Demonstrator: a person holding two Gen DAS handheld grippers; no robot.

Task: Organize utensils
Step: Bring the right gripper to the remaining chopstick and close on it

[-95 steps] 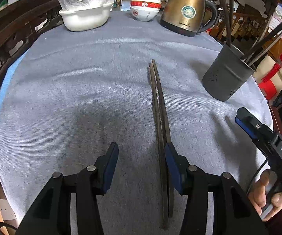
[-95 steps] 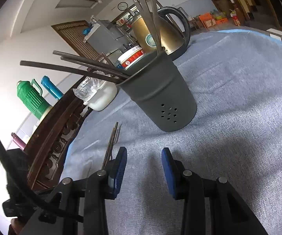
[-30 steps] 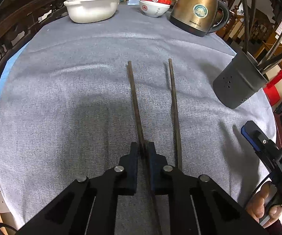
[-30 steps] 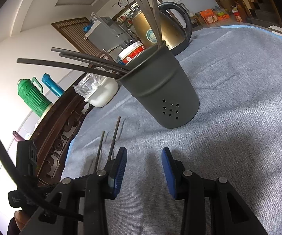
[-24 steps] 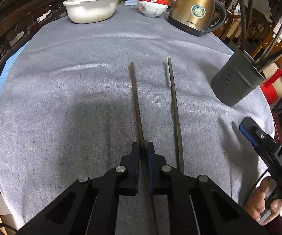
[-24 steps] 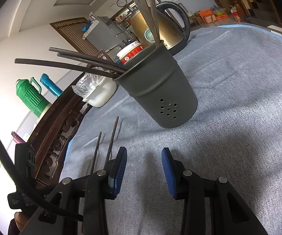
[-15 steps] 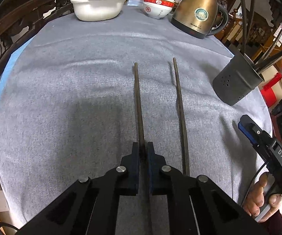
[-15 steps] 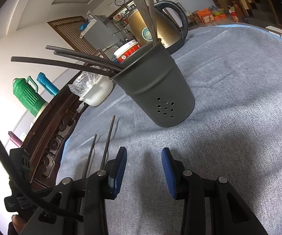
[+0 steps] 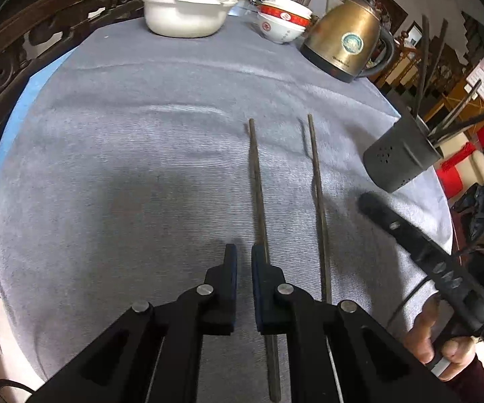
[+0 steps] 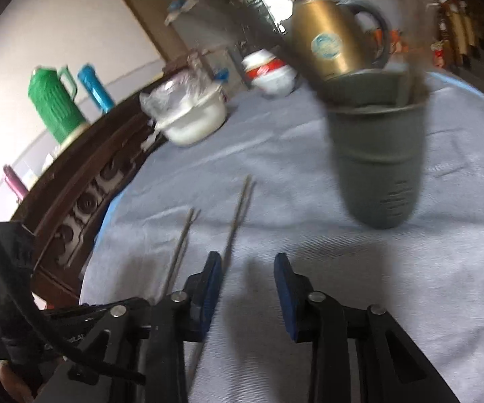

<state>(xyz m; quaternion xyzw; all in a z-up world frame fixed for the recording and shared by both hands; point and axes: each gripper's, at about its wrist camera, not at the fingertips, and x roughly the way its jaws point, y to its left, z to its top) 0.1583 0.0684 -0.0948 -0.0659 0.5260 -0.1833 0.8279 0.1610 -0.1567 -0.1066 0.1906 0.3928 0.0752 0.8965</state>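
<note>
Two dark chopsticks lie lengthwise on the grey tablecloth. My left gripper is shut on the near part of the left chopstick, which runs along the inner edge of its right finger. The other chopstick lies free beside it. The dark perforated holder, with several chopsticks standing in it, is at the right. In the blurred right wrist view my right gripper hovers over the cloth with its jaws closing and nothing between them. The free chopstick passes under its left finger, and the holder stands ahead on the right.
A brass kettle, stacked red-and-white bowls and a white basin with plastic wrap stand at the far edge. A carved wooden rail borders the left side. Green and blue flasks stand beyond it.
The right gripper has swung left toward the chopsticks and its jaws have narrowed; the holder now sits to the right in its view. The left gripper keeps its chopstick and has shifted a little.
</note>
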